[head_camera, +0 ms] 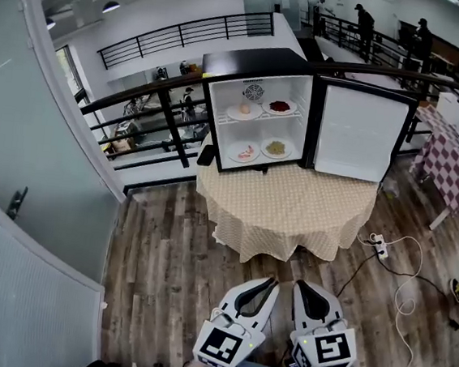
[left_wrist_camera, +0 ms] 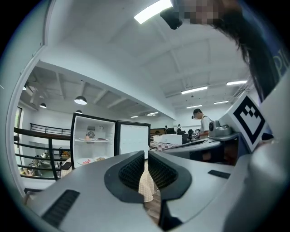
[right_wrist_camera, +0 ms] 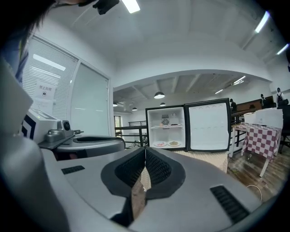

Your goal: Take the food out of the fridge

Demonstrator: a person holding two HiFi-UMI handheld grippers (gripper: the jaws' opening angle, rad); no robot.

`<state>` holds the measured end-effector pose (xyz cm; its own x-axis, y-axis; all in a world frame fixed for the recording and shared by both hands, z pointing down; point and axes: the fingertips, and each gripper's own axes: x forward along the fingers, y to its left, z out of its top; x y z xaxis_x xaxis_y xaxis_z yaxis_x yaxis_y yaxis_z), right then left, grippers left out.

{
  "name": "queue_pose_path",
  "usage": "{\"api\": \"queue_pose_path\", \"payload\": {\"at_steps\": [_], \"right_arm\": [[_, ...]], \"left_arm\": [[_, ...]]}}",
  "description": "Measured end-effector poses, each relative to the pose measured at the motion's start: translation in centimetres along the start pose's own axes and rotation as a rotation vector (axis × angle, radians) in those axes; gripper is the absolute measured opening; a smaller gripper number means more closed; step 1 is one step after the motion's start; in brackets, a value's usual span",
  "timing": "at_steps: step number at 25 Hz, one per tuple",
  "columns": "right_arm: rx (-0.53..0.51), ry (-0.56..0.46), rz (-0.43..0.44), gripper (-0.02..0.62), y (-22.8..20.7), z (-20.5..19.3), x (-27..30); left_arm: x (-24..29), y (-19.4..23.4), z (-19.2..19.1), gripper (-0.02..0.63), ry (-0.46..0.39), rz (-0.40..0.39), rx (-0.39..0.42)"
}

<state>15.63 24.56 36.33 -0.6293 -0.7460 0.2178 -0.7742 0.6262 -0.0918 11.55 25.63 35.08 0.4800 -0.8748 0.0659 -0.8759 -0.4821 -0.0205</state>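
Four plates [head_camera: 244, 152] of food are kept inside the open fridge [head_camera: 250, 63] on the table [head_camera: 284, 205]; left gripper [head_camera: 271, 283] and right gripper [head_camera: 300, 285] are held closed, empty, well apart from it.

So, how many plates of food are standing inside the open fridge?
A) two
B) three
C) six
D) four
D: the fridge holds an upper left plate and an upper right plate on its shelf, and below them a lower left plate and a lower right plate.
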Motion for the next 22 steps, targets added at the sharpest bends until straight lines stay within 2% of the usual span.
{"api": "queue_pose_path", "payload": {"at_steps": [17,22], "right_arm": [[0.054,0.012,-0.116,0.018,2.3,1.3,12.6],[0.062,0.034,-0.151,0.018,2.7,0.8,14.7]], "left_arm": [[3.1,12.8,-0.4,0.02,0.012,-0.144,0.026],[3.4,15.1,-1.4,0.02,0.017,-0.172,0.002]]}}
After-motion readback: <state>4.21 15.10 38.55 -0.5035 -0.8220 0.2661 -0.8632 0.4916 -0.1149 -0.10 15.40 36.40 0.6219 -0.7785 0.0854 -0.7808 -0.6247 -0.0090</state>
